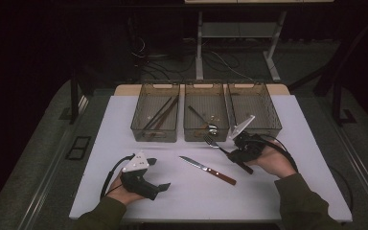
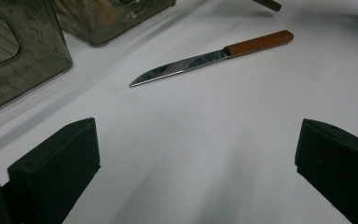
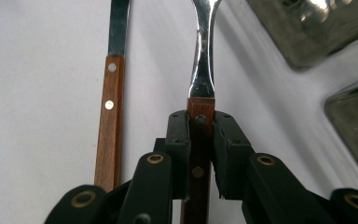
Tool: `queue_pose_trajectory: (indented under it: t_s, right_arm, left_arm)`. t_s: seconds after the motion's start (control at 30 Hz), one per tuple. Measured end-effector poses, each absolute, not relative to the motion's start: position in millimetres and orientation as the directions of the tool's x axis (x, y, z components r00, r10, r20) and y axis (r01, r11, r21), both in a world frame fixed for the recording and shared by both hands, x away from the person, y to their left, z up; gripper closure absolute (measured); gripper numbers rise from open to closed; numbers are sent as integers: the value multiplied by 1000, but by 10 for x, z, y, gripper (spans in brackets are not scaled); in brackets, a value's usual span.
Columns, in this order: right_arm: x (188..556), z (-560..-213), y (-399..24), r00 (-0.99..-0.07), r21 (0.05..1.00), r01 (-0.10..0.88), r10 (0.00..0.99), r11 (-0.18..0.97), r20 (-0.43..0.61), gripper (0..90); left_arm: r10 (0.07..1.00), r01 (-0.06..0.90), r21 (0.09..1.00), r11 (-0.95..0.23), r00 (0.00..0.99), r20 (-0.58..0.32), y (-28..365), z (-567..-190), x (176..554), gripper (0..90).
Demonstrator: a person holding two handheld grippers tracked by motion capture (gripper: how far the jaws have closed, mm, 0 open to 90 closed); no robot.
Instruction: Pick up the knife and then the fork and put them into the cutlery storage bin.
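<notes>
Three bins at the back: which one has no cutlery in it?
The right bin. The left bin holds chopsticks, the middle bin a spoon; nothing shows in the right one.

It looked like a lab; a white table (image 1: 124,120) stood in a dark room; loose cables (image 1: 220,62) lay on the floor by a metal-legged bench (image 1: 239,28).

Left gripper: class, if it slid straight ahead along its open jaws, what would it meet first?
Most likely the knife. In the left gripper view it lies across the white table ahead of the left gripper, nothing between them. The knife sits slightly off the centre line, so the jaws may straddle or graze its blade.
</notes>
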State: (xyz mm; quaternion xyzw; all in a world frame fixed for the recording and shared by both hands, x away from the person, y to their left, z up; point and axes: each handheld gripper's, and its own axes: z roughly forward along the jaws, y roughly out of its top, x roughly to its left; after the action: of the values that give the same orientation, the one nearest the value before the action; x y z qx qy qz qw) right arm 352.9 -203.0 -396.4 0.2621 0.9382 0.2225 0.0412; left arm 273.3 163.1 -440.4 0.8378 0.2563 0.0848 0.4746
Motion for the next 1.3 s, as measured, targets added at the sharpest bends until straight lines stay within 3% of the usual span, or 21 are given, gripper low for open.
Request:
queue_pose_trajectory:
  t_s: [0.73, 1.3]
  right_arm:
    - [3556, -3704, -2460, -797, 632, 510, 596, 584, 93, 775]
    - [3617, -3447, -2822, -745, 692, 523, 661, 497, 89, 775]
  left_arm:
    - [505, 343, 843, -414, 857, -102, 1623, -4392, 2720, 0]
    - [503, 337, 845, -415, 859, -96, 1616, -4388, 2716, 0]
